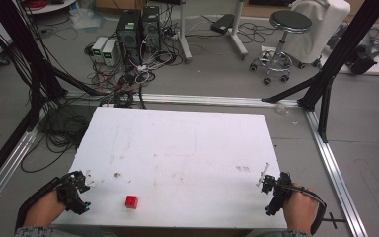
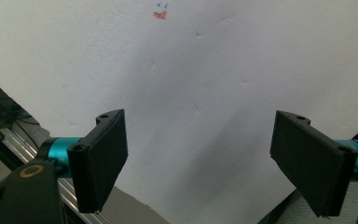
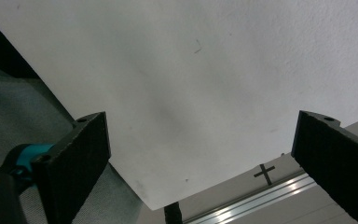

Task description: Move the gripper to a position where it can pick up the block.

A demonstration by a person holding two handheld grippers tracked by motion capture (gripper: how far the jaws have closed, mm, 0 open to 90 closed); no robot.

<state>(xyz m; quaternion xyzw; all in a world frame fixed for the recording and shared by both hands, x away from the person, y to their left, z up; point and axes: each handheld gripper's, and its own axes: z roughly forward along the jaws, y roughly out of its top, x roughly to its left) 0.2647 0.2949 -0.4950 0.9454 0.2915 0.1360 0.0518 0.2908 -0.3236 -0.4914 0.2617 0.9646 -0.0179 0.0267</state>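
The left gripper [image 2: 198, 158] has its two black flat-padded jaws spread wide apart with nothing between them, only bare board beyond. It hovers at the near left corner of the white rectangular foam-like table board [image 1: 187, 143], held in the person's left hand [image 1: 44, 210]. The right gripper [image 3: 200, 158] is likewise spread wide and empty, poised over the near right corner of the board, where a strip of silver aluminium rail [image 3: 242, 207] runs past the edge.

In the high view, the left gripper [image 1: 79, 190] sits at about 9 o'clock from the small red cube [image 1: 132, 201], which rests on the board near its front edge, well left of centre. The right gripper [image 1: 271, 190] lies far off at the cube's 3 o'clock, so the left one is nearer.

The cube looks light and rigid, probably wood or plastic, with flat faces that should seat squarely against the pads. Taking it across two opposite side faces, pads parallel, seems safest; a corner grip could make it twist or skip away on the smooth board.
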